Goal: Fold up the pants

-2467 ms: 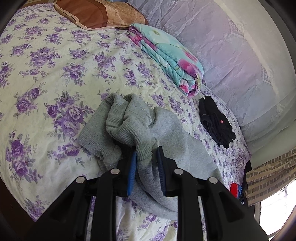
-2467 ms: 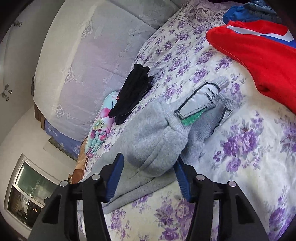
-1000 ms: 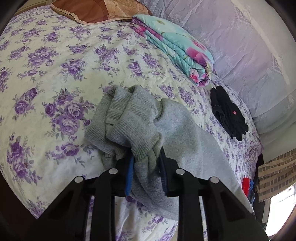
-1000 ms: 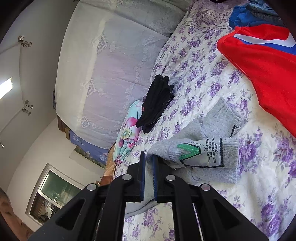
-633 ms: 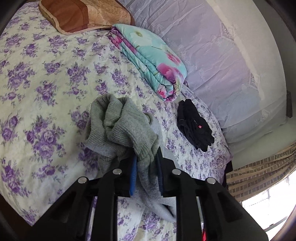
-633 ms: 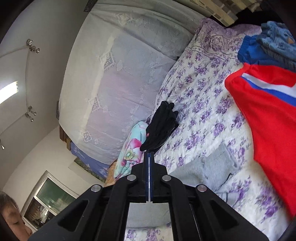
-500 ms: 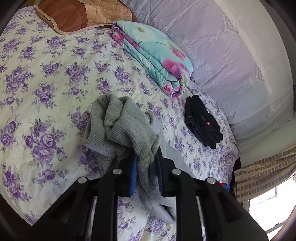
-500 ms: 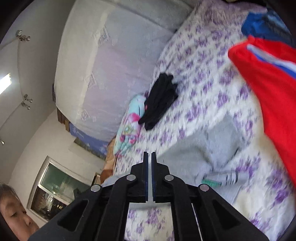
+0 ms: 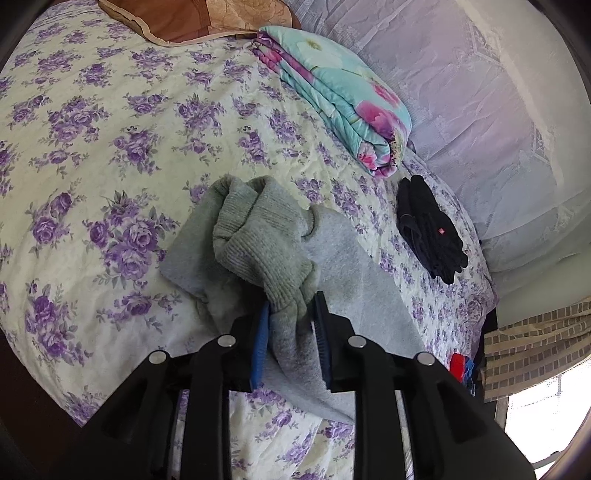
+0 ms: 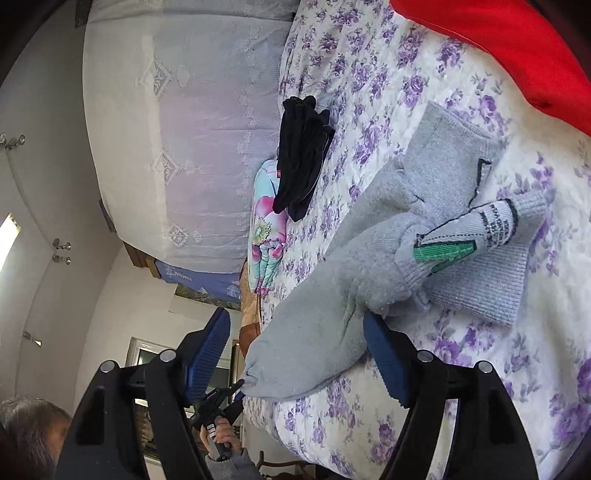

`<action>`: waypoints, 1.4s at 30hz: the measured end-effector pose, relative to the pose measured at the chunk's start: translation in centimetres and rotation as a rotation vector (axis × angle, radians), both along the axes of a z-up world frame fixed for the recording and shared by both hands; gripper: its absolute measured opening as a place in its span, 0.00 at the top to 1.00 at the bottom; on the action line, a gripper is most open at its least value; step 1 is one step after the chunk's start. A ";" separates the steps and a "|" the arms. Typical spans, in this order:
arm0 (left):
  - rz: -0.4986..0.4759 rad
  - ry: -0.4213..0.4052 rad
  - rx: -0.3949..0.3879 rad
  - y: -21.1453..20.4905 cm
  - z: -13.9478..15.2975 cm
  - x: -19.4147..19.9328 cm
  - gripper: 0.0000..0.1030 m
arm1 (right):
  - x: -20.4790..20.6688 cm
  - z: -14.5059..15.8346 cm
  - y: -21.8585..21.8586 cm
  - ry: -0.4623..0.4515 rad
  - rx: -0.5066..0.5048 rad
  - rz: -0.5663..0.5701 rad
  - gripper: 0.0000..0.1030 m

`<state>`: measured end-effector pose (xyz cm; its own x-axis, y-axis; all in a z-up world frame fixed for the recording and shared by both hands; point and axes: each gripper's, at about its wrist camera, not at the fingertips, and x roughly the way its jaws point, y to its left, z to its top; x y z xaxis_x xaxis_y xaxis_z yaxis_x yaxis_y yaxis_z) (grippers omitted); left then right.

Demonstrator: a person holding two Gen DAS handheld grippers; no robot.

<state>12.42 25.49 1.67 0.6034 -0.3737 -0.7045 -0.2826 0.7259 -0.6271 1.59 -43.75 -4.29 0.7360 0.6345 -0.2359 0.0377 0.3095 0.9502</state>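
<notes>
Grey fleece pants [image 9: 343, 266] lie bunched on a purple-flowered bedspread [image 9: 110, 122]. My left gripper [image 9: 290, 319] is shut on a ribbed grey fold of the pants [image 9: 266, 243] near one end. In the right wrist view the pants [image 10: 332, 302] stretch across the bed, with a ribbed cuff and a white label with a green mark [image 10: 472, 236] at the far end. My right gripper [image 10: 295, 347] is open, its blue pads on either side of the near part of the pants. The left gripper [image 10: 236, 395] shows small there, holding the pants' corner.
A folded turquoise flowered quilt [image 9: 340, 96] and a brown pillow [image 9: 199, 18] lie at the head. Black gloves [image 9: 428, 236] lie by the lace-covered wall [image 9: 480, 92]. A red garment [image 10: 517, 48] lies at the right wrist view's upper right.
My right gripper was shut and lifted above the bed; now it is open and low beside the pants. My left gripper keeps its hold on the grey fold.
</notes>
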 end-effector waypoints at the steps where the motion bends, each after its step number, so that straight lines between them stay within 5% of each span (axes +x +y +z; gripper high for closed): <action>1: 0.004 0.001 0.001 0.1 0.0 -0.2 0.75 | 0.1 0.0 0.1 0.005 -0.001 0.003 0.32; 10: -0.005 0.063 0.019 -0.8 -2.0 1.7 0.71 | -0.2 -0.6 0.1 -0.001 -0.019 -0.011 0.42; 11: -0.011 0.069 0.014 -1.0 -2.4 1.9 0.71 | -0.2 -0.5 0.1 -0.006 -0.034 -0.016 0.48; 13: -0.013 0.057 -0.003 -1.1 -2.9 1.9 0.79 | 0.0 -0.7 0.0 -0.008 -0.051 -0.018 0.91; 15: -0.020 0.019 -0.045 -0.7 -2.9 1.4 0.88 | -0.2 -0.7 -0.4 -0.014 -0.061 -0.043 1.00; 21: -0.039 -0.060 -0.128 -0.5 -0.4 0.7 0.91 | -2.2 2.1 -2.2 -0.118 -0.090 -0.111 1.00; 24: -0.055 -0.095 -0.110 -0.9 1.5 1.1 0.91 | -2.3 2.7 -2.6 -0.116 -0.082 -0.033 1.00; 26: -0.057 -0.093 -0.091 -1.2 2.0 1.5 0.91 | -2.5 1.4 -2.5 -0.029 -0.020 0.000 0.86; 27: -0.058 -0.088 -0.088 -1.2 2.1 1.7 0.91 | -2.7 1.1 -2.2 -0.010 -0.023 -0.001 0.58; 28: -0.058 -0.084 -0.088 -1.3 2.0 1.7 0.91 | -3.0 0.9 -2.0 -0.005 -0.036 -0.016 0.49; 36: -0.047 -0.079 -0.117 -0.4 1.1 1.3 0.91 | -1.8 -1.4 -1.3 0.085 0.005 -0.046 0.51; 38: -0.038 -0.078 -0.127 0.0 0.8 1.2 0.91 | -1.5 -1.7 -1.2 0.070 0.006 -0.064 0.59; 40: -0.034 -0.077 -0.138 0.3 0.4 1.2 0.91 | -1.1 -1.9 -1.5 0.051 -0.032 -0.096 0.90; 42: -0.033 -0.076 -0.146 0.5 0.3 1.1 0.91 | -1.3 -2.0 -1.5 0.046 -0.033 -0.107 0.93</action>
